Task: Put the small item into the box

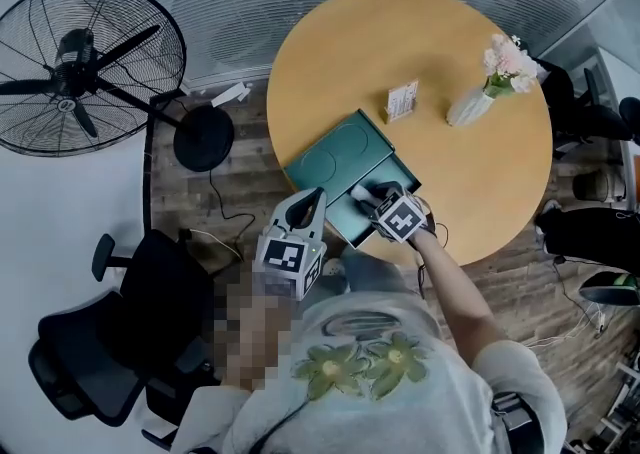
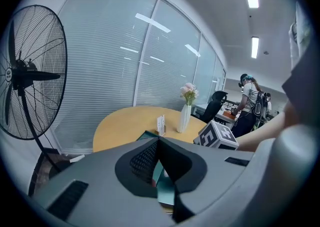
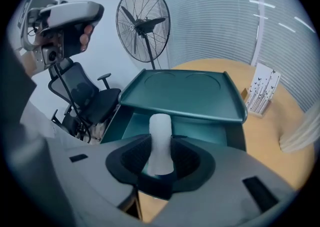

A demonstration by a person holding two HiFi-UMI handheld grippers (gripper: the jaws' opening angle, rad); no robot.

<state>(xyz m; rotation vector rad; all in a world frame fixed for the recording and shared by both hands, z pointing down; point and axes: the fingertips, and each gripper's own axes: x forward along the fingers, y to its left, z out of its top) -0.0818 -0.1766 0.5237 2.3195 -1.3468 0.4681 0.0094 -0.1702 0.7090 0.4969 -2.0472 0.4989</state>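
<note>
A white cylinder (image 3: pixel 161 126) is gripped by the right claw (image 3: pixel 161 157), its long axis aimed down into the open teal box (image 3: pixel 210 133) just ahead; the left claw (image 2: pixel 159 143) is seen closed, empty

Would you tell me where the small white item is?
Right gripper view, centre: the small white item is clamped in the right hand-held gripper, over the open teal box.

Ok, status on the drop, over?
Right gripper shut on white cylinder, above open teal box. Left gripper shut, empty, short of the box. Nothing between cylinder and box.
</note>
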